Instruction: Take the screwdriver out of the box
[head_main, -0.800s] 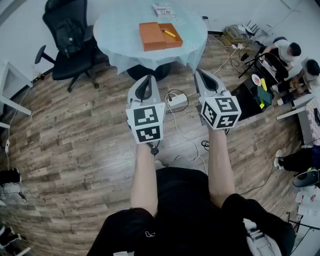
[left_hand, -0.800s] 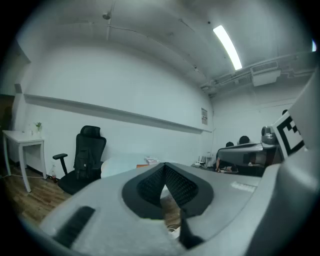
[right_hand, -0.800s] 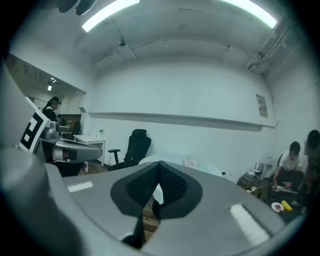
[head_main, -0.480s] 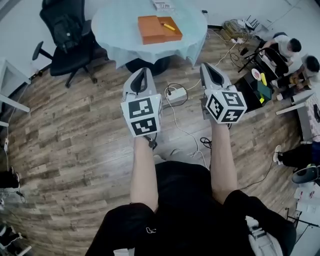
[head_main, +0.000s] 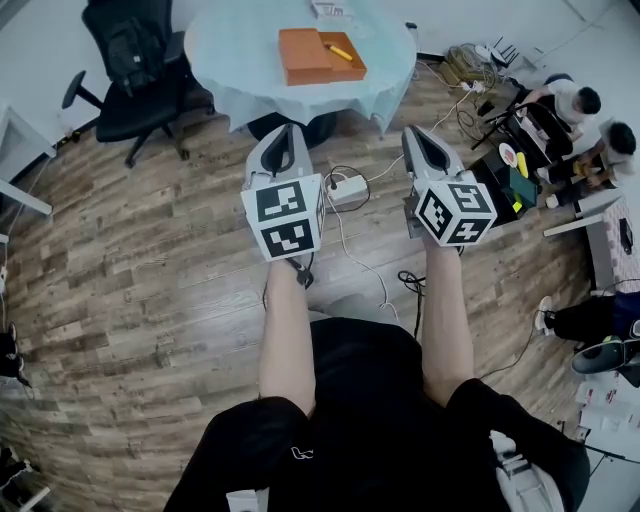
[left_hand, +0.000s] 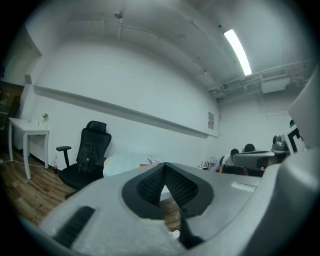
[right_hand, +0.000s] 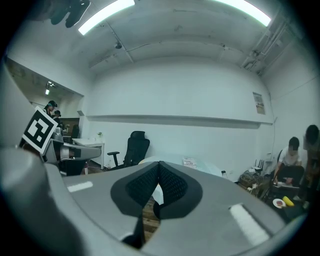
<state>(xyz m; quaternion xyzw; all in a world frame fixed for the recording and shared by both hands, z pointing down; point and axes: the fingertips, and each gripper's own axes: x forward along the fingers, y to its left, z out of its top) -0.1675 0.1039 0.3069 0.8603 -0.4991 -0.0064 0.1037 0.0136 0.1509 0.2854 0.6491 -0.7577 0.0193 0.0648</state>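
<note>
Round table (head_main: 240, 50), wood floor (head_main: 150, 260) — box (head_main: 303, 57) holds screwdriver (head_main: 340, 52); left tool (head_main: 290, 130), right tool (head_main: 412, 133) closed.

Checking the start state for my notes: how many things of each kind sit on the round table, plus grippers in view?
Orange box: 1
Yellow screwdriver: 1
Small white item: 1
Grippers: 2, left gripper and right gripper
Total: 5
</note>
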